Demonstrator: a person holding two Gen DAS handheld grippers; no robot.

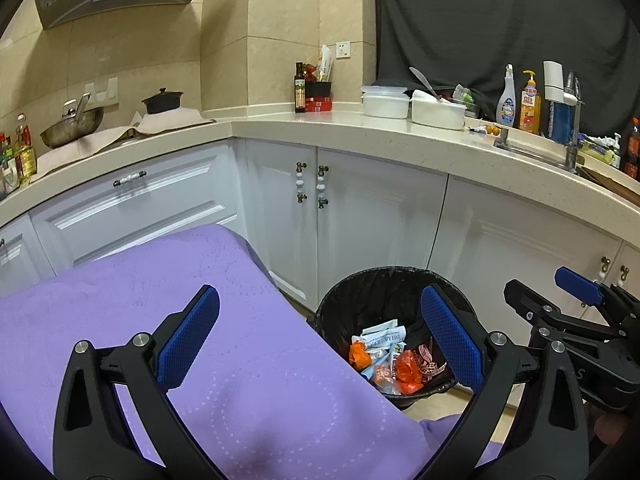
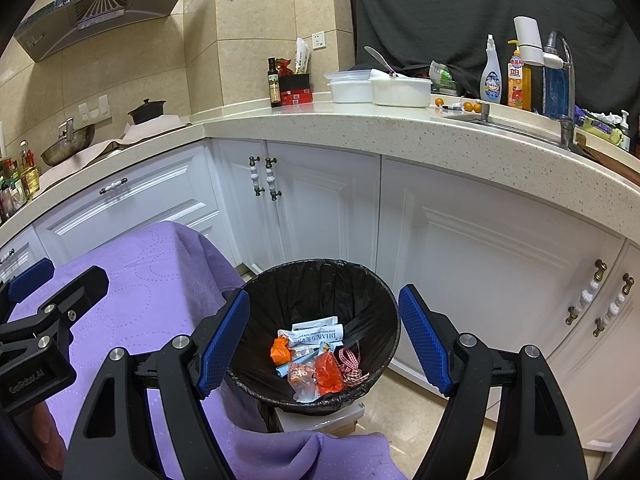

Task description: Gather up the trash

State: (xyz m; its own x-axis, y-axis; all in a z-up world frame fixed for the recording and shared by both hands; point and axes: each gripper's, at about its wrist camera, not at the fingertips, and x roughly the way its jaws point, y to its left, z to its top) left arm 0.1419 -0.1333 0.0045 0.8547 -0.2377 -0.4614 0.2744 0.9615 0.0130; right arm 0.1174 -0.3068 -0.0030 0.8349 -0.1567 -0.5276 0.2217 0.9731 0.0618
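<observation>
A black-lined trash bin (image 1: 360, 292) (image 2: 320, 284) stands on the floor beside a table draped in purple cloth (image 1: 200, 340) (image 2: 136, 280). Inside lie wrappers (image 1: 382, 336) (image 2: 316, 336), orange crumpled pieces (image 1: 408, 368) (image 2: 328, 372) and a red checked ribbon (image 2: 350, 364). My left gripper (image 1: 320, 340) is open and empty, spanning the cloth's edge and the bin. My right gripper (image 2: 324, 340) is open and empty, held above the bin. The right gripper also shows at the right of the left wrist view (image 1: 560, 300).
White cabinets (image 2: 328, 208) with knob handles stand behind the bin under a speckled counter (image 2: 360, 128). On the counter are white tubs (image 2: 380, 86), bottles (image 2: 492, 76), a faucet (image 2: 564, 80), a wok (image 1: 72, 124) and a black pot (image 1: 162, 100).
</observation>
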